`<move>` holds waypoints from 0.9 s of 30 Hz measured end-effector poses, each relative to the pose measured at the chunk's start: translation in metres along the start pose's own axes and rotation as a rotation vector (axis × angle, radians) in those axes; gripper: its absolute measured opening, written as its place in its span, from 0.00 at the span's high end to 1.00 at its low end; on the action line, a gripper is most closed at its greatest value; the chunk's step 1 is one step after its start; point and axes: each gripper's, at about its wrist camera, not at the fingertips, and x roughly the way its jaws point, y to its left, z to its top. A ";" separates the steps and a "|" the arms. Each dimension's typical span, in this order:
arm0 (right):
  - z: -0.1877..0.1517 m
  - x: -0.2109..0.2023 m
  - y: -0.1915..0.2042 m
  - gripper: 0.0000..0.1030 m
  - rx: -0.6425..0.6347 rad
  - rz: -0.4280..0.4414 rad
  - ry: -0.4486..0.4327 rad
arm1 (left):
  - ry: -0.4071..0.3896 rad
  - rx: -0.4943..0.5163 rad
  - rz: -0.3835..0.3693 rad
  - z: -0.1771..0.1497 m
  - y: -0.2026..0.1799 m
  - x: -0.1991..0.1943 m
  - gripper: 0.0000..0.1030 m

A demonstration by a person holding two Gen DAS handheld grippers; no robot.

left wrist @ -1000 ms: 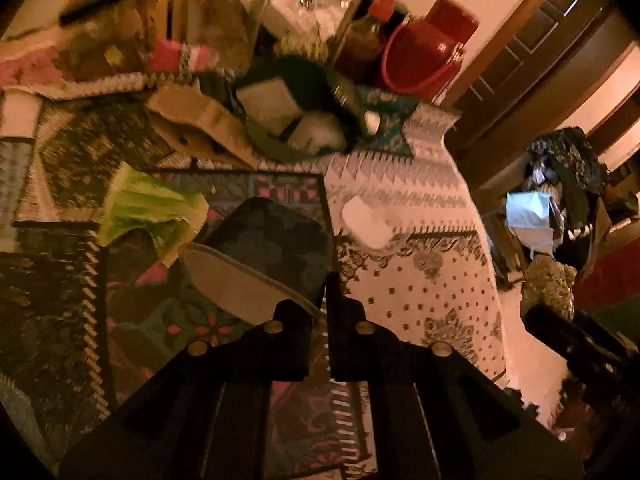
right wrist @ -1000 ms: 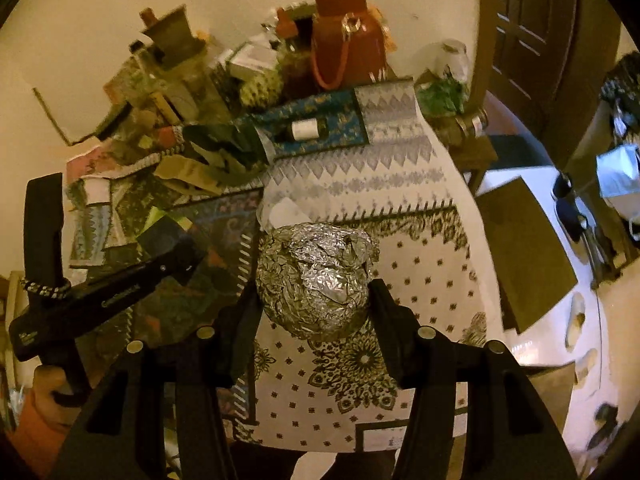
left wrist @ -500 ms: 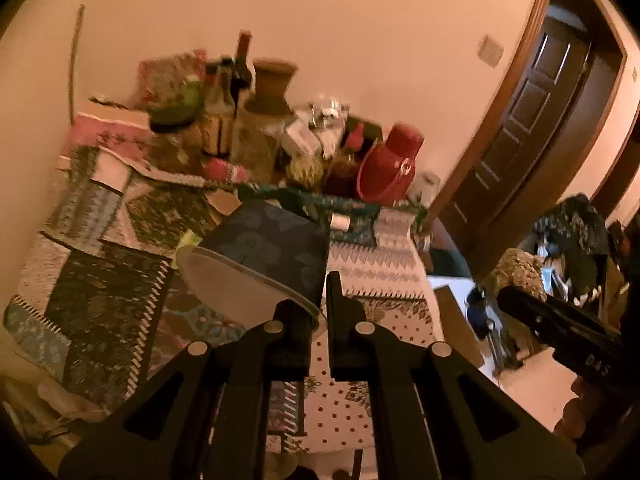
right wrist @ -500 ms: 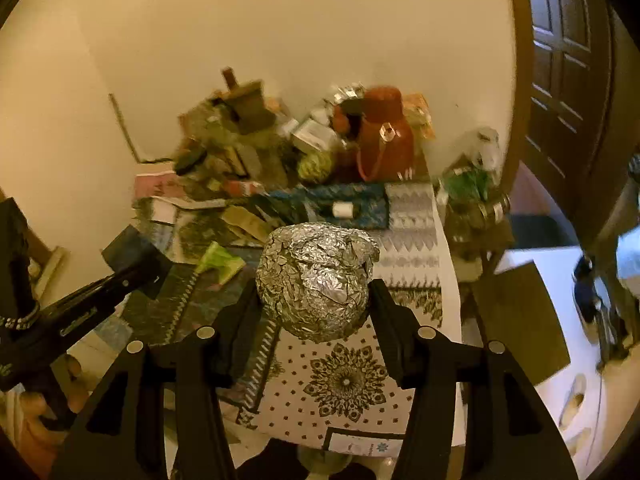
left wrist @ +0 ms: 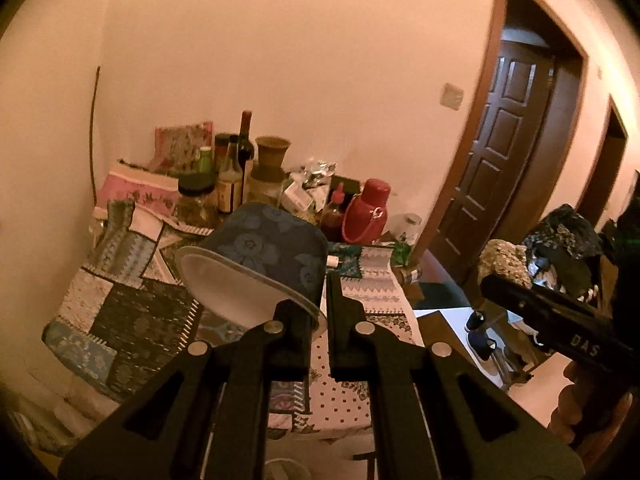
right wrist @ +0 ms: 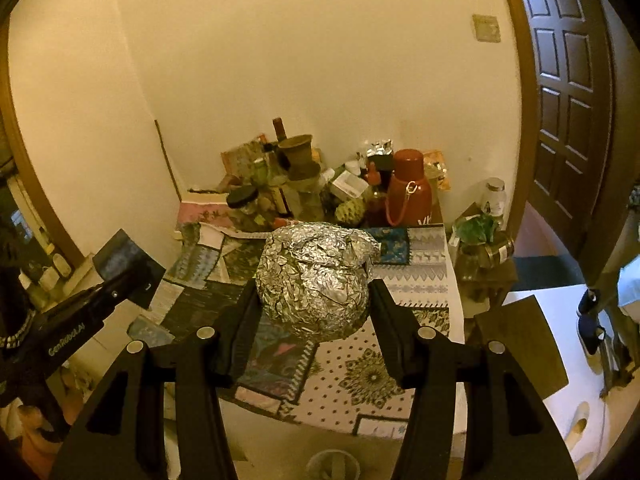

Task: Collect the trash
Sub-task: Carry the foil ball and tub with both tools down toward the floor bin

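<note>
While both grippers hang clear of the cloth-covered table (right wrist: 416, 364), each with a piece of rubbish in its grasp, the job in hand looks like carrying the load to a bin. The left gripper (left wrist: 323, 300) has its fingers drawn narrow, pinching the rim of a dark blue flower-printed paper cup (left wrist: 260, 256), which lies tilted with its white inside facing down and left; that inside looks empty. The right gripper (right wrist: 314, 300) stands much wider, clamped on either side of a crumpled ball of silver foil (right wrist: 316, 276). What the foil wraps I cannot tell. A pale round rim (right wrist: 334, 465) shows on the floor just below the table's near edge, perhaps a bin, though too little of it appears to be sure. To do this well I would keep both grips steady, since the cup is held only by its thin lip and could fold or slip, bring each piece low over the opening, then let go one at a time. At the back of the table stand a red plastic flask (right wrist: 408, 190), bottles and a dark-lidded jar (right wrist: 245, 208), contents unclear.
</note>
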 end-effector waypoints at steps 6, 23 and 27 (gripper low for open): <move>-0.033 -0.032 0.042 0.51 0.018 -0.043 -0.029 | -0.016 0.039 -0.060 -0.026 0.019 -0.061 0.96; -0.134 -0.110 0.130 0.51 0.101 -0.145 0.021 | 0.083 0.105 -0.155 -0.118 0.079 -0.193 0.95; -0.146 -0.112 0.132 0.51 0.106 -0.166 0.054 | 0.117 0.094 -0.178 -0.131 0.082 -0.196 0.95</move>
